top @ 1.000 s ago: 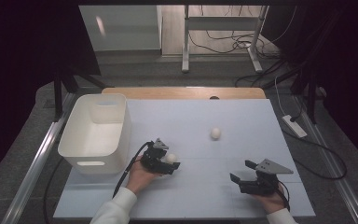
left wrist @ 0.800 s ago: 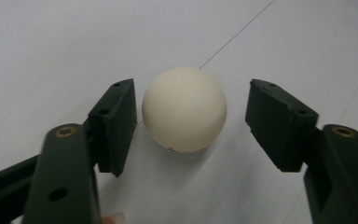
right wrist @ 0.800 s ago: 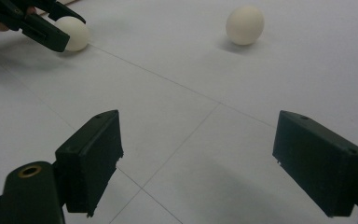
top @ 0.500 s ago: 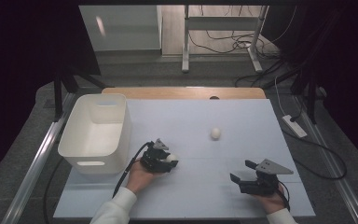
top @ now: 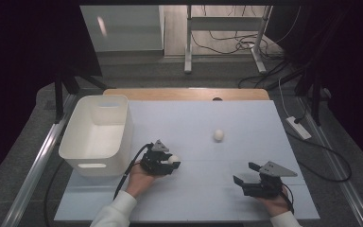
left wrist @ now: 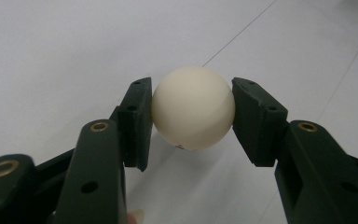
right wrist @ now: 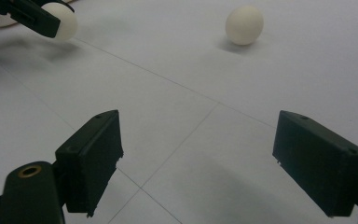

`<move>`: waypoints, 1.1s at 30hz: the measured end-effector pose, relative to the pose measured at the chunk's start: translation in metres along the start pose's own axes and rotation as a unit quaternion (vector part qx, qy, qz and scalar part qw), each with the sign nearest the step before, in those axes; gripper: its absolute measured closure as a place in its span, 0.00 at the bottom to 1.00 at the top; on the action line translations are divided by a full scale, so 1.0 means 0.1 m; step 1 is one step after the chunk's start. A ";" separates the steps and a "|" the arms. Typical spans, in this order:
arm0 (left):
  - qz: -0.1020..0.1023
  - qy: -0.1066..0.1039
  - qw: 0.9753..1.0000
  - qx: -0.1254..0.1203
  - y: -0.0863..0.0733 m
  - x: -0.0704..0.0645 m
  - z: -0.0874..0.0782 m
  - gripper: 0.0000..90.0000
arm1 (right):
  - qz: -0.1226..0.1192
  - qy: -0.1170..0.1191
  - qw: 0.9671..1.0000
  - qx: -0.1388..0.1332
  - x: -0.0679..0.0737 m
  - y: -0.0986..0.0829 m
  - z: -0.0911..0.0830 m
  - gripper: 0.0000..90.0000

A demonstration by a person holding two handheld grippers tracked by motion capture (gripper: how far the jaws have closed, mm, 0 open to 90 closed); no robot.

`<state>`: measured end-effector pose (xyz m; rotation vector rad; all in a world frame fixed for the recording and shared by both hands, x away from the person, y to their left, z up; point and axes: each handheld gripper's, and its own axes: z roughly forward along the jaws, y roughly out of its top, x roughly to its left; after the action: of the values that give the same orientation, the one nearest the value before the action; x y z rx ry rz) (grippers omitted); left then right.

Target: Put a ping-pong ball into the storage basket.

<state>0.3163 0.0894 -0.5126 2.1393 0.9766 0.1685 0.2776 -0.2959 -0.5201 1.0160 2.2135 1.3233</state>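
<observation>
From above, left gripper (top: 166, 163) sits near the table's (top: 246, 118) front-left w/ a white ball (top: 173, 160) pinched at its tips; bin (top: 97, 135) lies just to its left, open side up, so that's the short hop — prob the drop spot. Second ball (top: 218, 135) rests loose mid-table, ahead & to the left of the right gripper (top: 248, 175), which hangs near the front-right edge; right hand looks the nearer one for it, tho not by much. Left gripper view: ball (left wrist: 193, 107) squeezed between both pads, touching each side, jaws closed to ball width, ball seems just clear of the surface, can't be sure. Right gripper view: jaws spread wide, nothing between them, bare table under; loose ball (right wrist: 244, 24) up ahead, a bit right of centre, well apart from the tips; held ball (right wrist: 60, 21) at top-left in the other gripper.
</observation>
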 end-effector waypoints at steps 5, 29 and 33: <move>0.001 -0.004 1.000 -0.005 0.01 -0.01 -0.04 0.57 | 0.000 -0.001 1.000 -0.001 0.00 0.00 0.00 0.17; -0.002 -0.005 0.998 -0.055 0.01 -0.08 -0.27 0.57 | -0.001 -0.002 1.000 -0.001 0.00 0.00 0.00 0.17; -0.002 -0.004 0.998 -0.064 0.02 -0.08 -0.32 0.57 | -0.001 -0.003 1.000 -0.001 0.00 0.00 0.00 0.17</move>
<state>0.2986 0.1022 -0.4874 2.0200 0.9406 0.2147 0.2775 -0.2960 -0.5198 1.0162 2.2080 1.3207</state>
